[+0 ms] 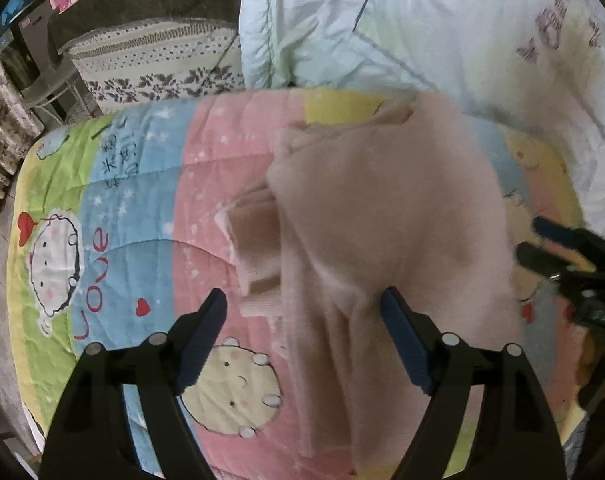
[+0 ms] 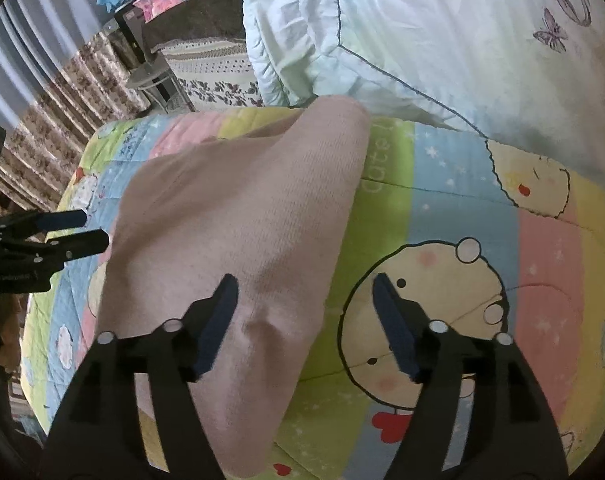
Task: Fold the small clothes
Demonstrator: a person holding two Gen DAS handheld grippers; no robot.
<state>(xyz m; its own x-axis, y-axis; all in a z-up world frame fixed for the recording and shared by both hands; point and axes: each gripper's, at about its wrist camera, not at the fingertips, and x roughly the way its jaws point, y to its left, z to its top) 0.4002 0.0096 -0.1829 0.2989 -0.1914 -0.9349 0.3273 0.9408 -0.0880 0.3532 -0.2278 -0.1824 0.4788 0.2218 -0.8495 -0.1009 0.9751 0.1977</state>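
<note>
My left gripper [image 1: 302, 304] hangs over the pink garment [image 1: 382, 216], fingers [image 1: 204, 336] wide apart and gripping nothing; the cloth lies loose under and between them. My right gripper [image 2: 306, 292] is the same, fingers spread and empty, one over the garment's near edge, the other over the quilt [image 2: 482, 240]. The garment lies folded over on the striped cartoon quilt on the bed, a ribbed cuff [image 1: 258, 248] poking out at its left side. A pale comforter [image 1: 422, 28] lies bunched behind.

The colourful cartoon quilt [image 1: 114, 208] bears the red word "Love"; its other lettering is unreadable.
</note>
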